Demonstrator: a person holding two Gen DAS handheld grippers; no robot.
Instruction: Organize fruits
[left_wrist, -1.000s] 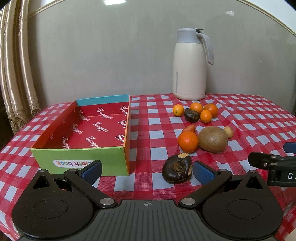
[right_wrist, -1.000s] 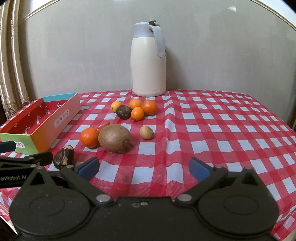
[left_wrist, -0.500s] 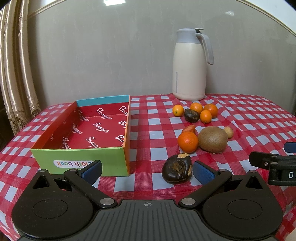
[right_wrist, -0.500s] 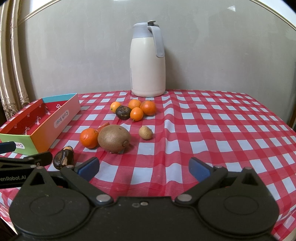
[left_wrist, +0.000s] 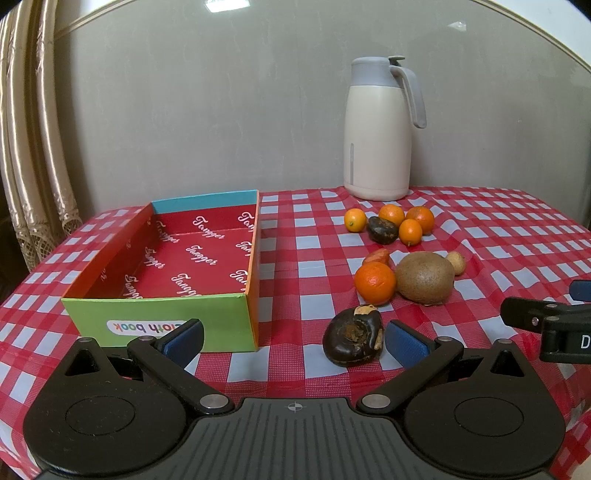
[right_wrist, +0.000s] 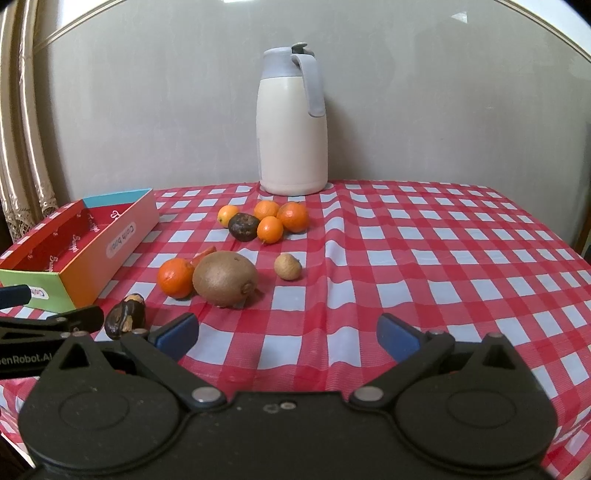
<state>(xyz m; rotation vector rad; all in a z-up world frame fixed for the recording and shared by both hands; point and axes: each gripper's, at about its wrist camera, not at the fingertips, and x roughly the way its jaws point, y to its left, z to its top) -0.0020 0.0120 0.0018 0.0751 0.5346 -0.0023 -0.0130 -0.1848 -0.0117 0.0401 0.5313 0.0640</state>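
Observation:
A colourful cardboard box (left_wrist: 159, 321) with a red inside sits at the left of the checked table. Loose fruit lies to its right: a dark shrivelled fruit (left_wrist: 352, 338), an orange (left_wrist: 375, 283), a large kiwi (left_wrist: 424, 277), a small tan fruit (left_wrist: 456, 262), and a far cluster of small oranges (left_wrist: 393, 214) around another dark fruit (left_wrist: 382, 229). My left gripper (left_wrist: 293, 341) is open, the near dark fruit just inside its right finger. My right gripper (right_wrist: 286, 334) is open over bare cloth, the kiwi (right_wrist: 225, 278) ahead and to its left.
A cream thermos jug (left_wrist: 380, 129) stands at the back against the wall. Curtains (left_wrist: 33, 147) hang at the far left. The red-and-white tablecloth (right_wrist: 443, 258) stretches to the right. The other gripper's finger shows at each view's edge (left_wrist: 535, 317) (right_wrist: 55, 321).
Both grippers have barely moved. The right wrist view has shifted very slightly, so the fruit and the jug sit a touch further left.

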